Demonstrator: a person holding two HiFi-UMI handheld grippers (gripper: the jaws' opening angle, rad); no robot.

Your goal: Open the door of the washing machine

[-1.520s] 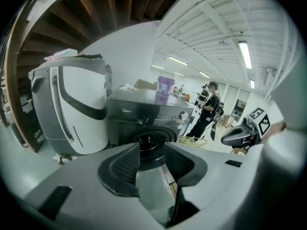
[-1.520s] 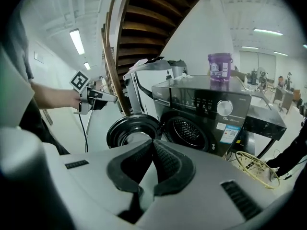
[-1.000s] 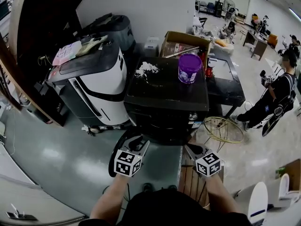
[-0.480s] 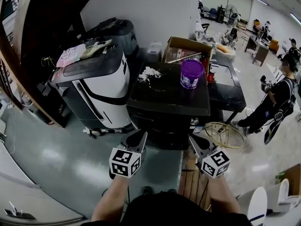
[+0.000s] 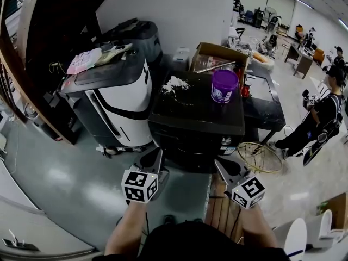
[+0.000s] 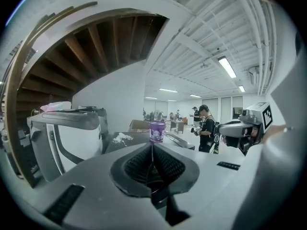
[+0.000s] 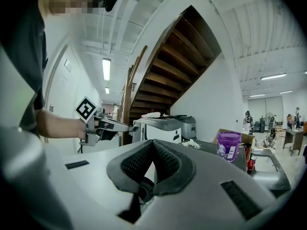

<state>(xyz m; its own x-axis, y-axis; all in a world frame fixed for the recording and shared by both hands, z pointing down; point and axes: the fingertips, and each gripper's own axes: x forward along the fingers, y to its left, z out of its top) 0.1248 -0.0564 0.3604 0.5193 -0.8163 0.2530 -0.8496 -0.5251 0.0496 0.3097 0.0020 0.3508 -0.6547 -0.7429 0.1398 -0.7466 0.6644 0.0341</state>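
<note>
The person's two arms (image 5: 126,230) reach out from the bottom of the head view, closest of all. Each one holds a tool. The left tool (image 5: 156,152) is closed. Its jaws have just been closing, and nothing is between them. The right tool (image 5: 217,163) is closed too, and it holds nothing. Both tools are up in the air, side by side with a gap between them. They point at the washing machine, and neither one touches it.

Under the tools is a shiny grey floor (image 5: 70,181). On the floor, near the right tool, lies a yellow wire ring (image 5: 259,155).

The washing machine (image 5: 198,121) is the black box just past the tools, in the middle of the scene. Its front (image 5: 187,151) faces the person and looks very dark from above, so I cannot tell if the door is open or shut. On its flat top sit a purple tub (image 5: 224,86) on the right and a little pile of white powder (image 5: 175,84) on the left, well apart.

Just left of the washing machine stands a white and black machine (image 5: 117,99) with pink paper (image 5: 82,61) on top. Just right of the washing machine stands a dark bench (image 5: 266,105). Behind it is an open cardboard box (image 5: 217,54), near the white wall (image 5: 174,10). Far off on the right, a person in black (image 5: 325,110) stands in the big room.
</note>
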